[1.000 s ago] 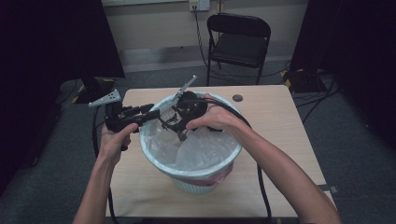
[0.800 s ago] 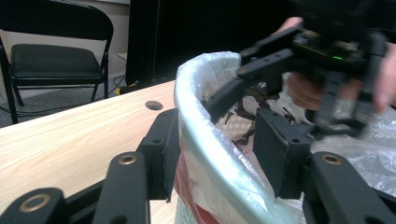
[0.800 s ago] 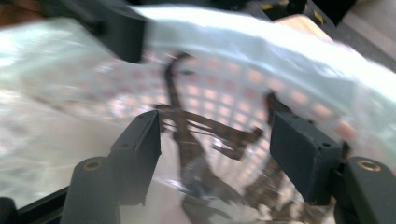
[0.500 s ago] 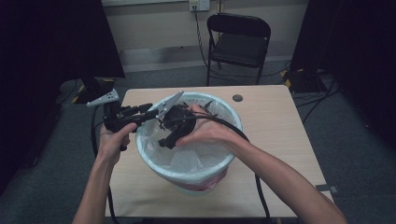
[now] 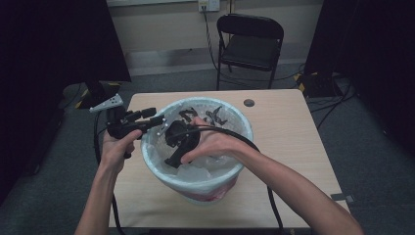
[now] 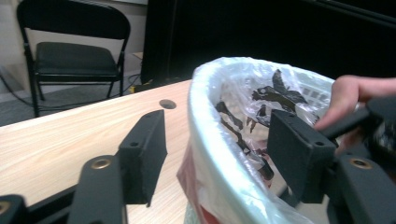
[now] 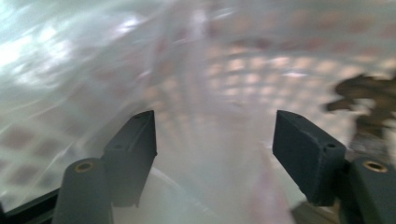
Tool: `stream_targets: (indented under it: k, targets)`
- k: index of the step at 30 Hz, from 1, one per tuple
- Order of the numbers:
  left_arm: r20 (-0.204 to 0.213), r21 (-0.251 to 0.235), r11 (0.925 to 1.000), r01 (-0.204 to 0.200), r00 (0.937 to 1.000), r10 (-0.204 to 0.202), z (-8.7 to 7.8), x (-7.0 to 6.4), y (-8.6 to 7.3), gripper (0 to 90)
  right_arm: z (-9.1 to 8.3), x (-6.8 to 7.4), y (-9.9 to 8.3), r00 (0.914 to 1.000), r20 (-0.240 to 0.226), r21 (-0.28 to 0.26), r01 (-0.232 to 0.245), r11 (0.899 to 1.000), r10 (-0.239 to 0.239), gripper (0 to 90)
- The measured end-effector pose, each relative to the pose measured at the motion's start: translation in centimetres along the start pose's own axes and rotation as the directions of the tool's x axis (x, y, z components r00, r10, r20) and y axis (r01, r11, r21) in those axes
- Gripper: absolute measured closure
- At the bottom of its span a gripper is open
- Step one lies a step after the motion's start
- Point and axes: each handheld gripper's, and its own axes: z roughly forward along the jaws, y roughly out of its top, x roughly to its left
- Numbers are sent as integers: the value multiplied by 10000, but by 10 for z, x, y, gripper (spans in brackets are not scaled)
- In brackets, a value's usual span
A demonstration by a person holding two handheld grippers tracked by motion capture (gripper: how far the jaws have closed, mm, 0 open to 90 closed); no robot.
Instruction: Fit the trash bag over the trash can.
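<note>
the bin (image 5: 195,188) stands near the middle of the wooden table (image 5: 293,147), closer to your side, lined with a clear plastic bag (image 5: 218,117) that carries black print and folds over the rim.

your left gripper (image 5: 159,125) sits at the bin's left rim, held level, pointing toward the bin. in the left gripper view its jaws stand wide apart and straddle the rim: one jaw outside over the table, the other inside over the bag (image 6: 261,98). nothing is pinched; whether a jaw touches the plastic cannot be told.

your right gripper (image 5: 173,159) is down inside the bin, angled toward the lower-left wall, your right hand (image 5: 215,144) wrapped over its body. in the right gripper view its jaws are spread wide, with blurred bag film (image 7: 210,84) and the bin's lattice wall showing through it ahead. nothing is between the jaws.

the right gripper's cable (image 5: 271,205) runs over the near rim and off the table edge on your side.

a black folding chair (image 5: 249,46) stands beyond the far edge of the table. a small dark round hole (image 5: 249,103) sits in the tabletop just past the bin.
</note>
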Motion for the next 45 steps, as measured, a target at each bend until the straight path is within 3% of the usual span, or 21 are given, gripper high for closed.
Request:
stream_targets:
  k: [5,7,9,12,13,15,18,20,21,25,29,32,34,39,40,41,42,43,45]
  targets:
    - [-276,-4,9999,-116,9996,116,-1,2,1,332,-18,-14,4,9964,590,-676,-561,9961,601,273]
    - [-395,-88,9999,-82,9992,79,-2,3,1,316,-26,-21,3,9908,942,-930,-889,9917,977,250]
    - [-443,-173,9998,14,9990,-22,-3,3,2,294,-32,-29,1,9825,1170,-1217,-1307,9839,1450,217]
    - [-720,-81,10000,33,9974,-38,-4,3,2,247,-41,-39,0,9741,1437,-1782,-1480,9728,1745,227]
    - [-925,12,10000,-25,9957,26,-3,3,3,230,-44,-44,-1,9733,1362,-2063,-1544,9662,1846,233]
    - [-977,46,10000,-15,9952,20,-4,2,3,181,-52,-51,-1,9637,1481,-2541,-1801,9503,2223,203]
    - [-1042,-83,10000,42,9945,-50,-6,3,5,167,-65,-56,1,9553,1795,-2952,-1756,9392,2351,210]
    - [-1023,-140,9999,60,9947,-74,-7,4,6,159,-75,-60,2,9441,1963,-3211,-1934,9271,2649,211]
    - [-1031,-195,9998,73,9946,-93,-8,4,7,159,-79,-61,2,9428,2043,-3320,-1865,9246,2635,218]
    - [-1058,-284,9995,160,9942,-189,-11,6,8,157,-106,-66,1,9240,2490,-3625,-1891,9126,2904,210]
    - [-1104,-355,9992,176,9937,-214,-17,7,7,156,-129,-70,-12,8993,2860,-3841,-2089,8993,3310,210]
    - [-1122,-390,9991,144,9935,-187,-21,9,6,157,-146,-74,-27,8752,3070,-4183,-2286,8791,3737,205]
    - [-1132,-432,9989,156,9934,-204,-24,11,5,157,-156,-76,-40,8549,3357,-4292,-2348,8721,3954,199]
    - [-1302,-480,9988,90,9914,-152,-31,13,1,158,-173,-77,-75,8050,3628,-4811,-2695,8342,4693,177]
    - [-1477,-361,9993,20,9890,-73,-32,13,-1,159,-174,-76,-82,7917,3785,-4829,-2731,8320,4795,170]
    - [-1609,-275,9996,-30,9870,-14,-33,13,-3,163,-174,-74,-91,7731,4013,-4838,-2764,8304,4912,157]
    - [-1750,-212,9998,-21,9846,-16,-34,14,-5,166,-174,-73,-98,7649,4065,-4863,-2818,8271,4996,157]
    - [-1812,-146,9999,-34,9834,7,-35,14,-6,170,-174,-72,-104,7569,4017,-4998,-2905,8160,5156,157]
    - [-2074,-24,10000,-89,9782,82,-39,16,-12,170,-174,-69,-115,7442,4071,-5095,-2963,8079,5296,157]
